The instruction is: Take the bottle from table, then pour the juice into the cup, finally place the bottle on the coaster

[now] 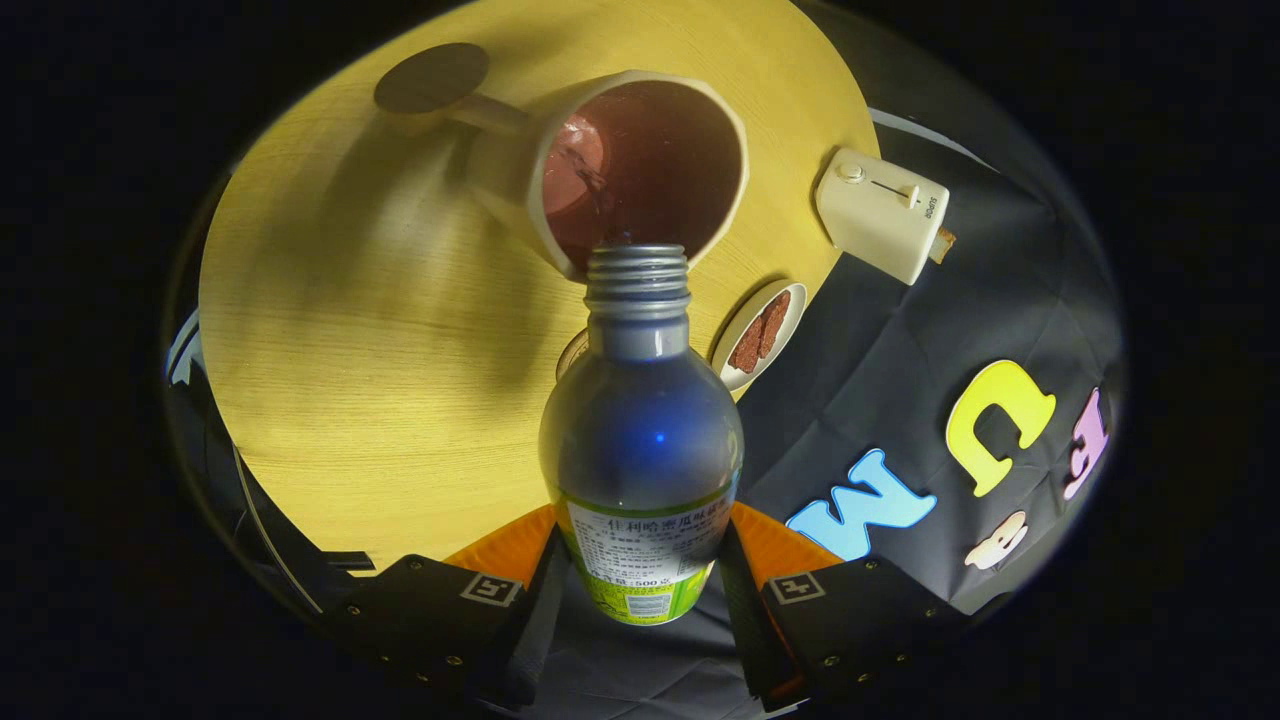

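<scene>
Clamping the bottle (640, 440) between both fingers, the tongs (640, 590) tip its open neck over the cup (640, 170).

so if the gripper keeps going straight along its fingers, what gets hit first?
Likely the cup. The gripper is shut on the bottle, whose open neck points at the cup's rim just ahead, with dark juice inside. The bottle mouth would meet that rim first, though depth is hard to judge here.

The gripper (640, 590) jaws clamp the bottle (640, 440), tilted over the cup (640, 170) on the desk (350, 330), juice streaming in.
</scene>
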